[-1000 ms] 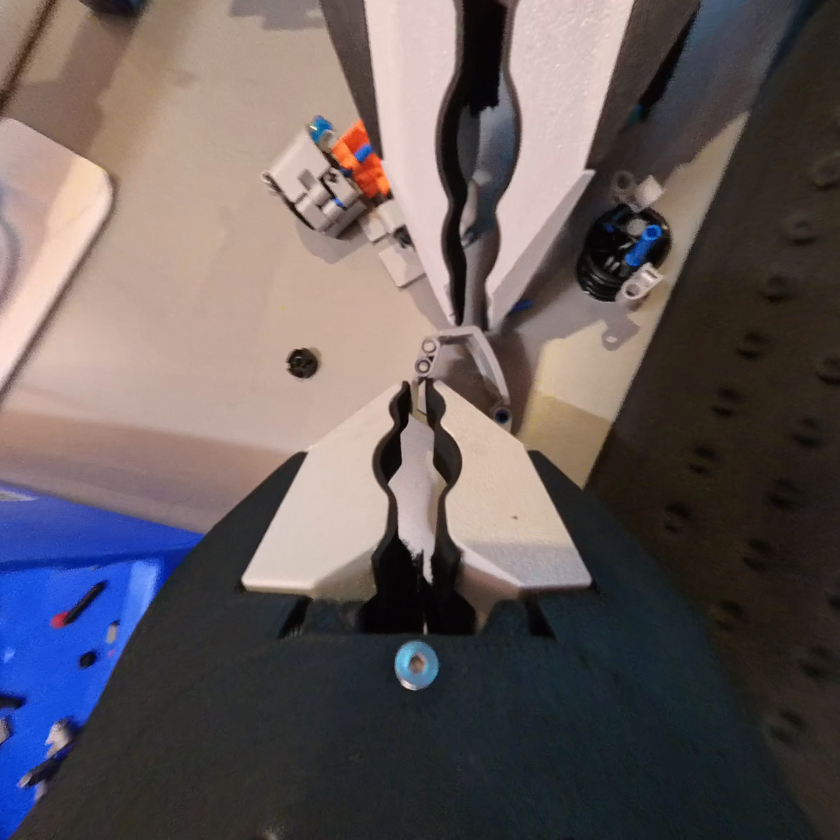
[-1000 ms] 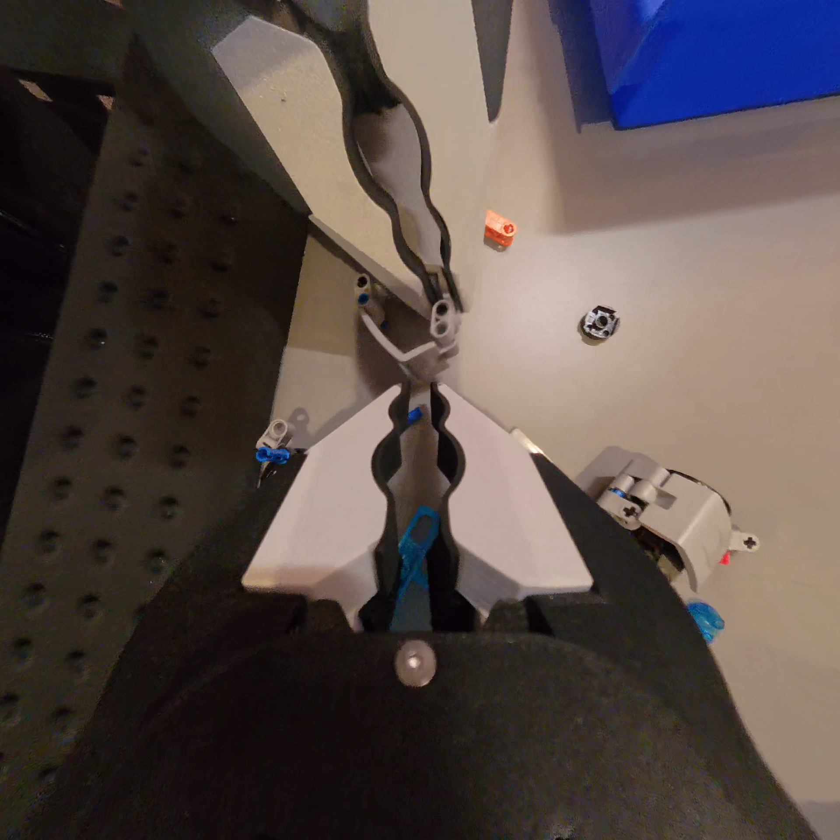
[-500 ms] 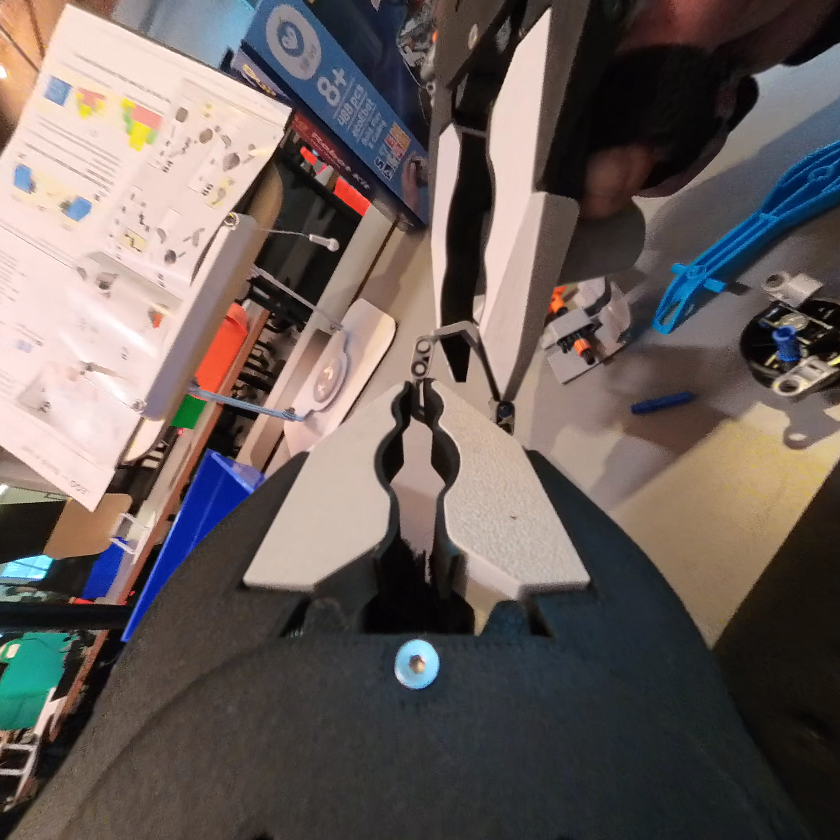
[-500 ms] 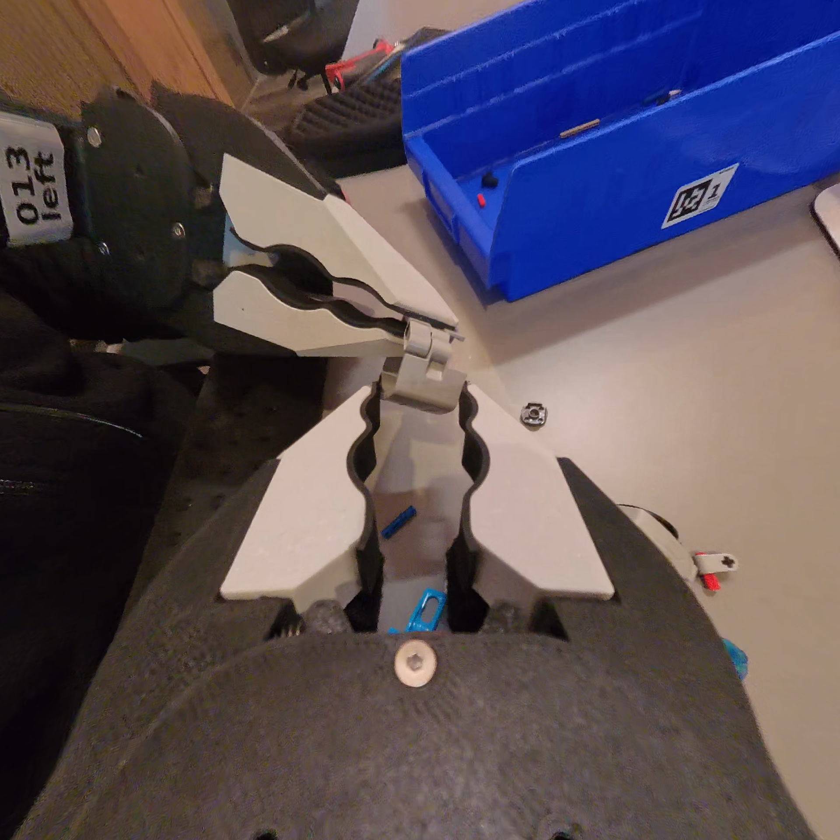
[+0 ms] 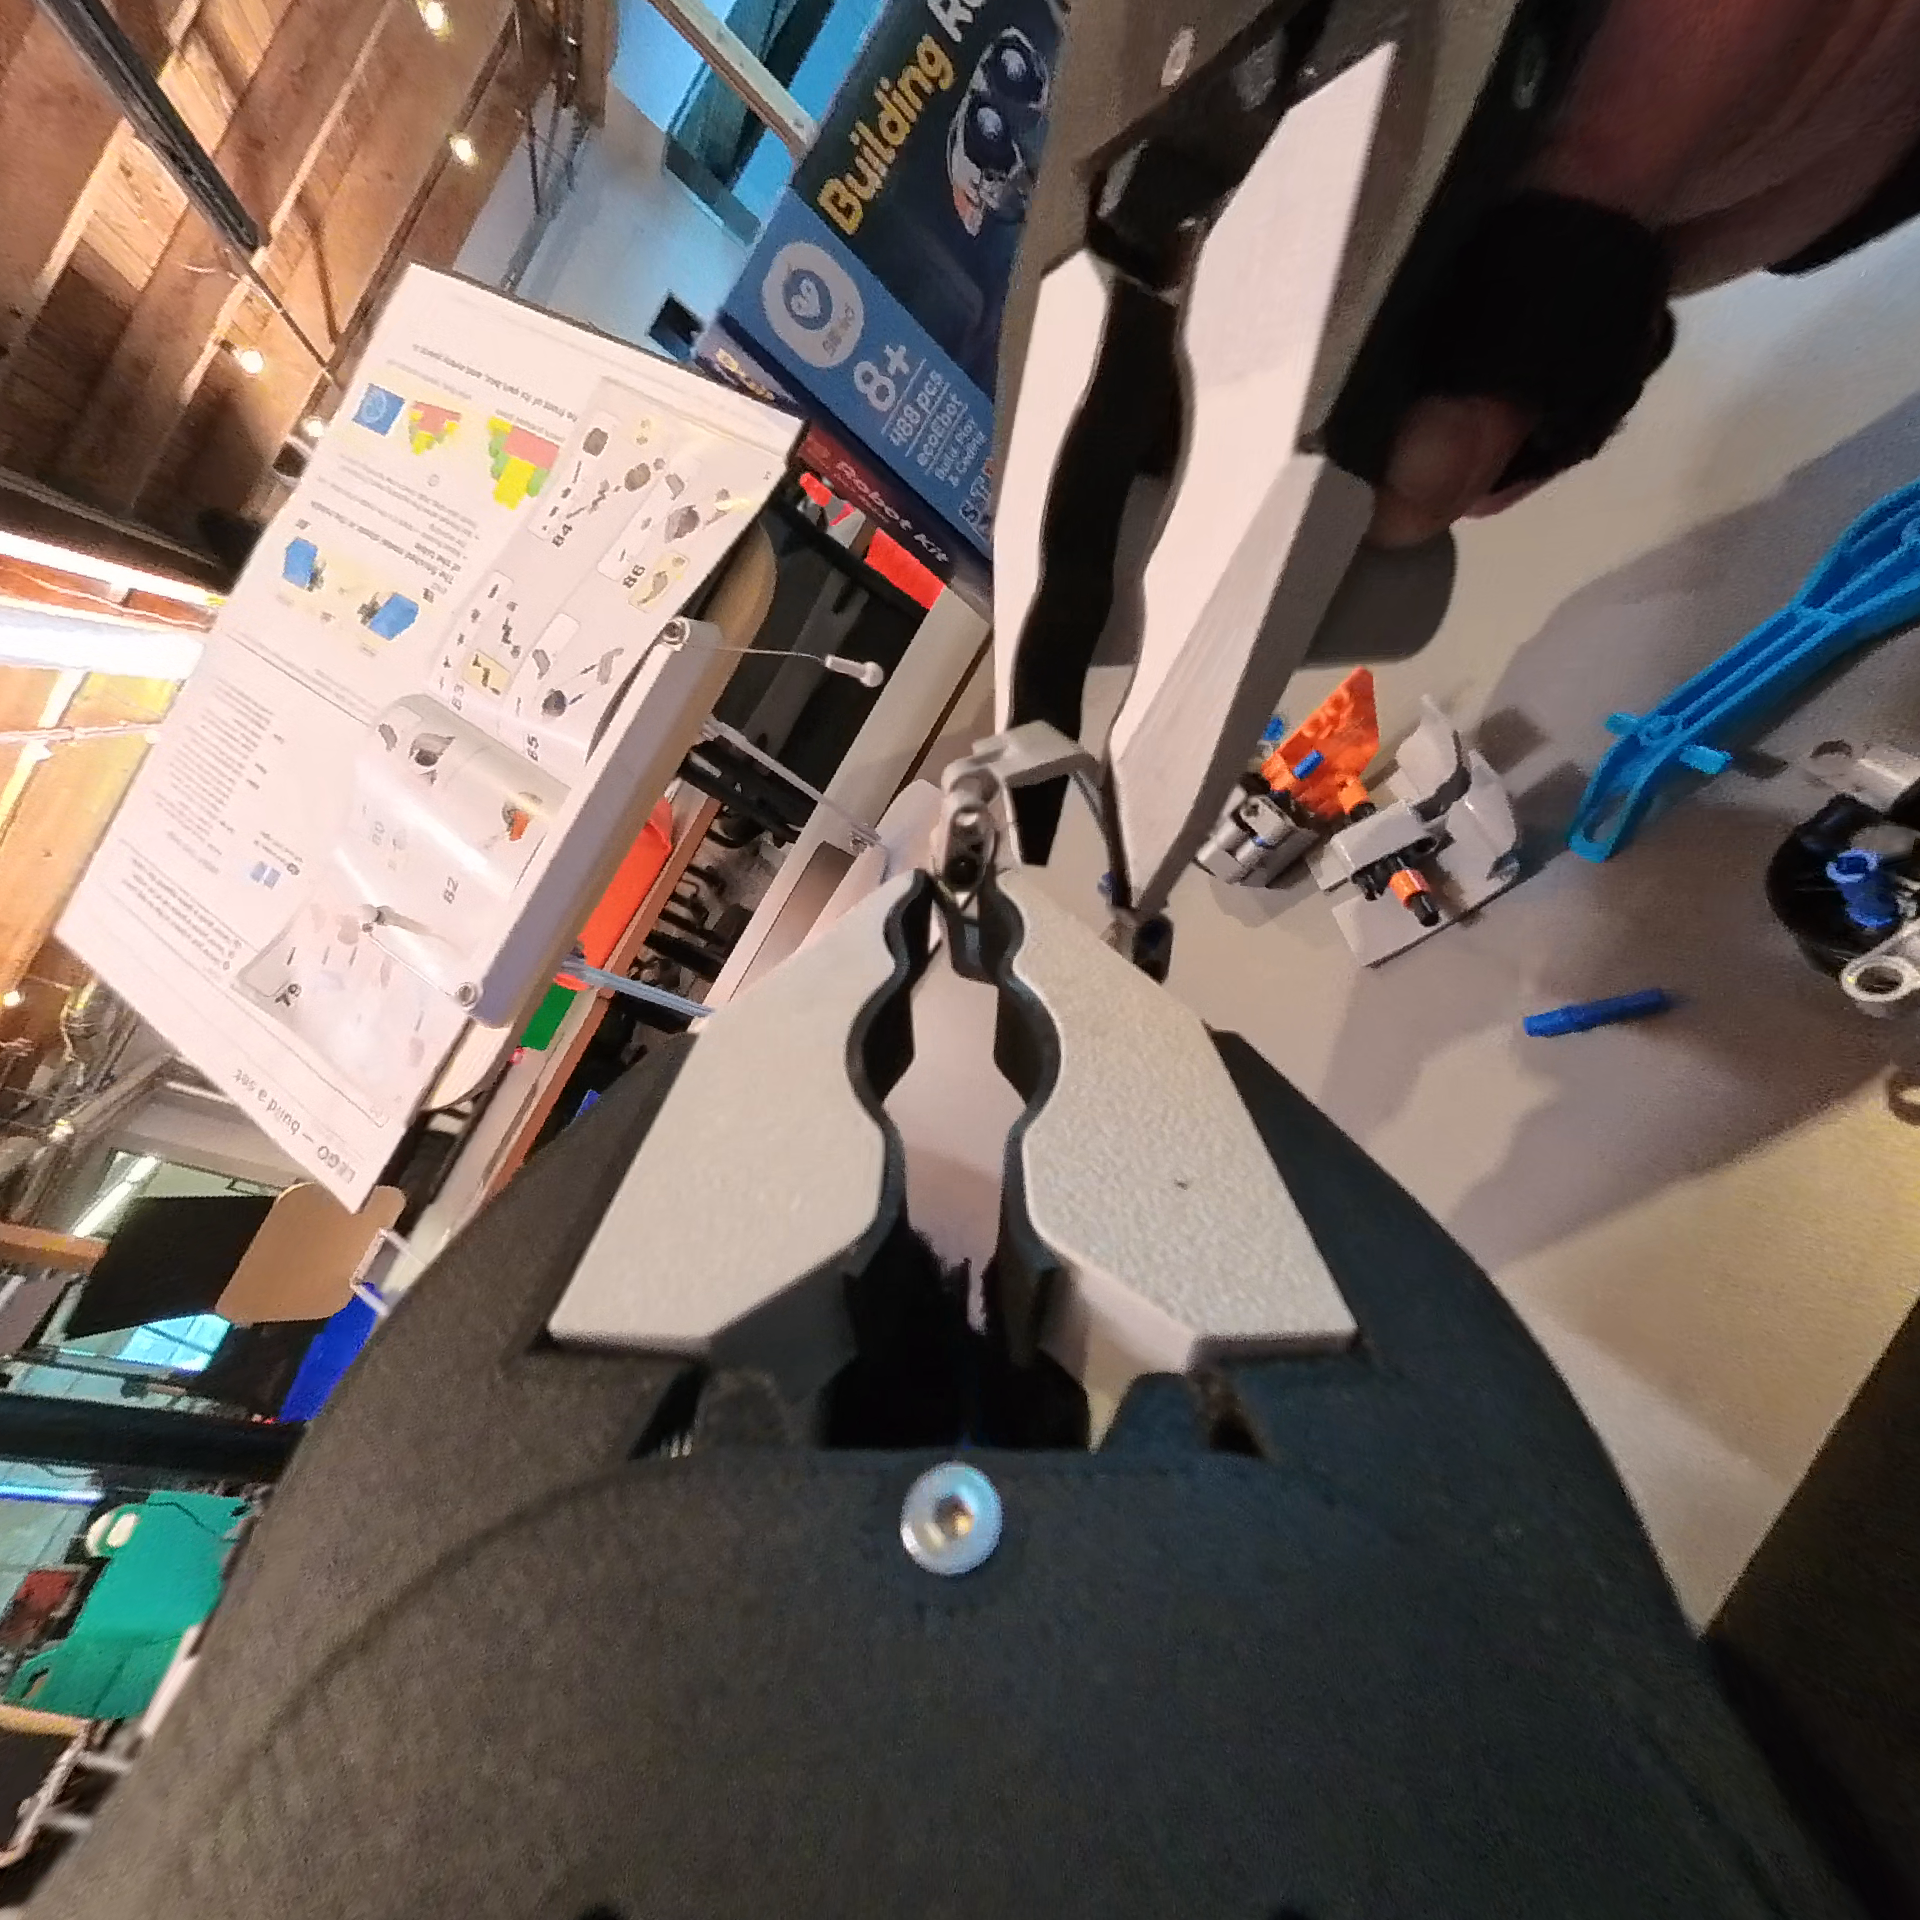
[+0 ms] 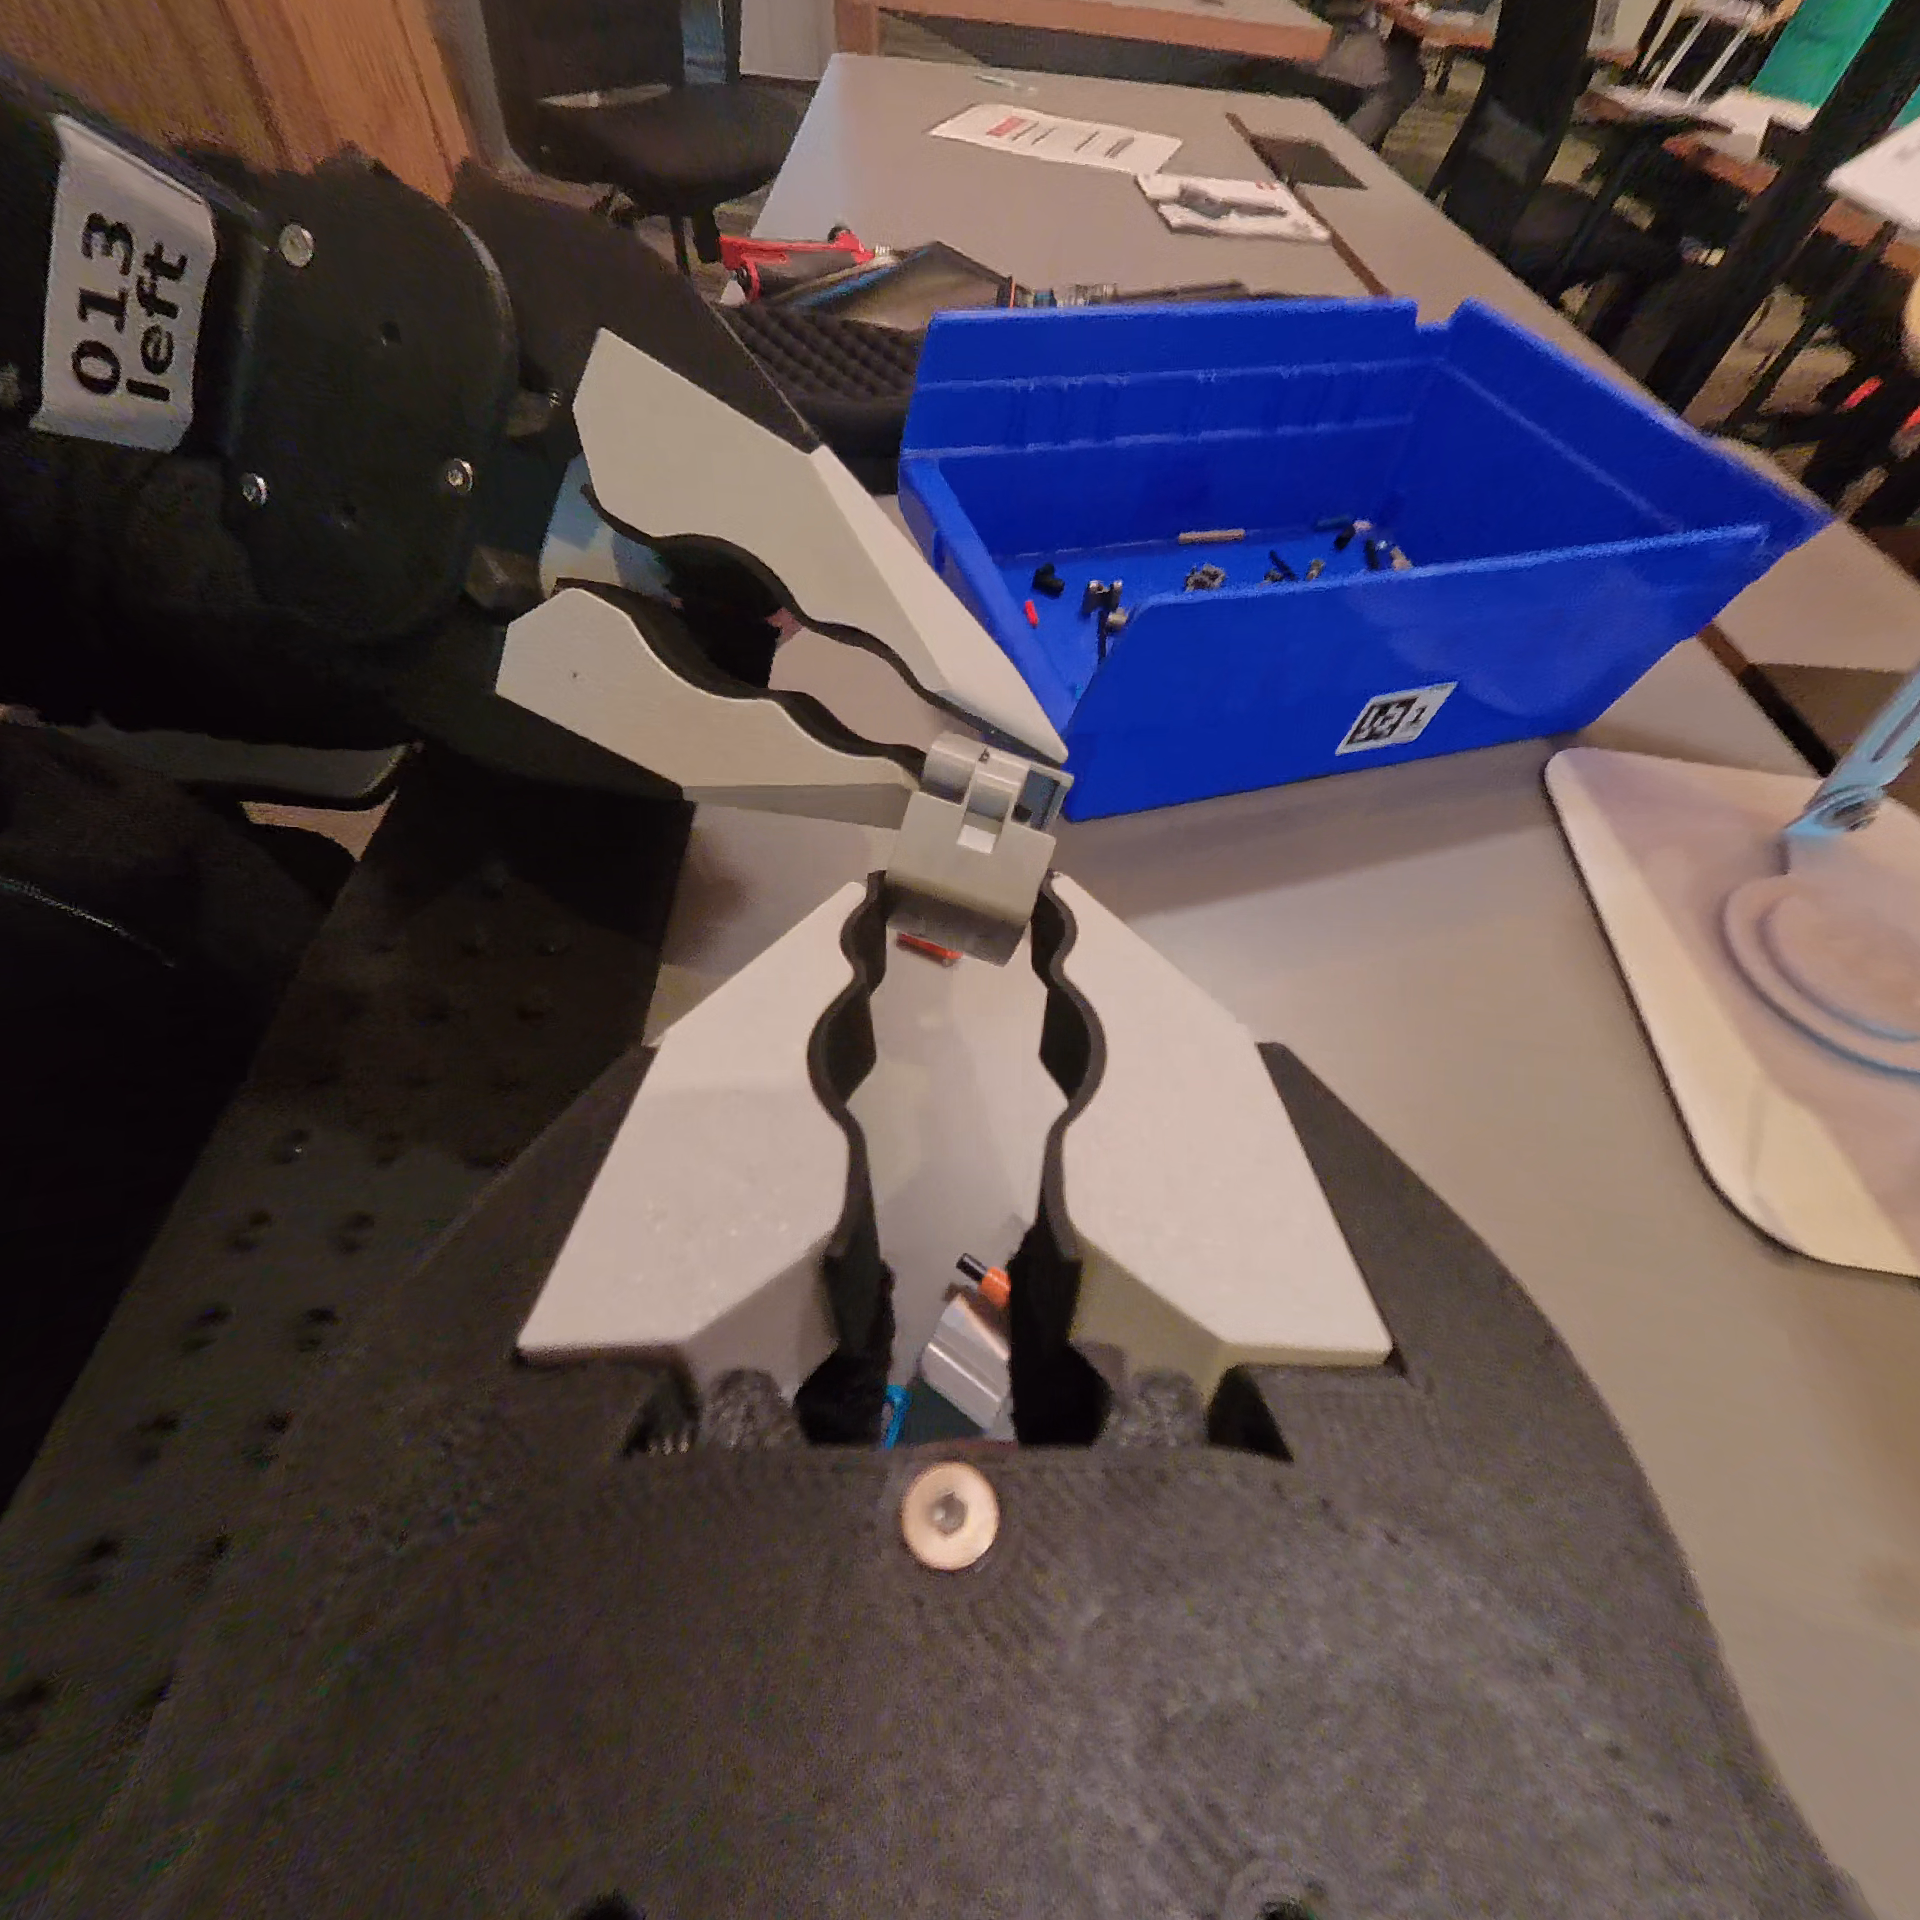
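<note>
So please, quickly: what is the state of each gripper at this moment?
Left gripper: shut on one end of the grey curved piece.
Right gripper: wider apart, fingertips closed on the other end of the same piece.

Printed matter is present on five items, wording not transcribed: a white label (image 6: 120, 286) on the black body of the left gripper (image 6: 987, 753), and a white code sticker (image 6: 1392, 717) on the front wall of the blue bin (image 6: 1558, 634). Further lettering stands on a blue kit box (image 5: 904, 270), an illustrated instruction sheet (image 5: 416, 665) and papers (image 6: 1055, 135) on the far table.
</note>
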{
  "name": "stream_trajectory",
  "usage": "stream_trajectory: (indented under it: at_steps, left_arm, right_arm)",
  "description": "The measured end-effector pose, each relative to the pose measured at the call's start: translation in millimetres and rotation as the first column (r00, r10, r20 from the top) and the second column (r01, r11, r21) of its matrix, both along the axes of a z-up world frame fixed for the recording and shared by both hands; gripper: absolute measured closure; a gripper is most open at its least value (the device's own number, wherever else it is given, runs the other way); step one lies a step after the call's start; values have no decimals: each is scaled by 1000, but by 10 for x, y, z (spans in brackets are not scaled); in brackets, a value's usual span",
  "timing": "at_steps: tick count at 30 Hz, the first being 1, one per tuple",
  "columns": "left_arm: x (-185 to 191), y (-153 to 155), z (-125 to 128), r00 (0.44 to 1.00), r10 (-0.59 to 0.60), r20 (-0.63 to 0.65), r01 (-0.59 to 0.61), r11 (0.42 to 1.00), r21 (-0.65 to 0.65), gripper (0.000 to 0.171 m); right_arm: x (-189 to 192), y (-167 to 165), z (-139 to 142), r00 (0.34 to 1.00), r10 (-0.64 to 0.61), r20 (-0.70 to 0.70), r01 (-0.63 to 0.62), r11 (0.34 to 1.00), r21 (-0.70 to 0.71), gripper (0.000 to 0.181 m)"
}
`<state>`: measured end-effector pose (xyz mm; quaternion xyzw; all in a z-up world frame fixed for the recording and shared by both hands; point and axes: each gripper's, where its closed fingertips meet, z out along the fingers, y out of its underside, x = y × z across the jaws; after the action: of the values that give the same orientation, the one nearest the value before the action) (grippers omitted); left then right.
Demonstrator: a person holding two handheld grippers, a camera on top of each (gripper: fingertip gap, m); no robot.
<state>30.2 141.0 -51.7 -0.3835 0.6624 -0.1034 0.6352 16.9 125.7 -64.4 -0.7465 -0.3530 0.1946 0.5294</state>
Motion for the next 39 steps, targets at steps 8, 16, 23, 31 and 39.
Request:
stream_trajectory:
  at_steps: [8, 16, 23, 31, 39]
  left_arm:
    - [-27, 61, 113, 995, -28, 99, 49, 974, -220, 166]
    - [-58, 103, 204, 981, -65, 184, 129, 924, -360, 163]
    - [-80, 87, 274, 976, -87, 199, 144, 945, -293, 161]
    - [-59, 124, 258, 978, -78, 194, 133, 949, -287, 161]
    - [-24, 121, 330, 977, -69, 202, 124, 954, -273, 166]
  right_arm:
    - [4, -26, 173, 1000, -5, -14, 6, 996, 85, 156]
    - [10, -33, 315, 999, -9, -40, 16, 985, 172, 157]
    - [66, 7, 322, 998, -42, -47, 48, 990, 129, 158]
    - [42, 30, 311, 995, -93, 26, 87, 979, 182, 158]
    - [27, -28, 382, 999, -50, 2, 49, 984, 169, 159]
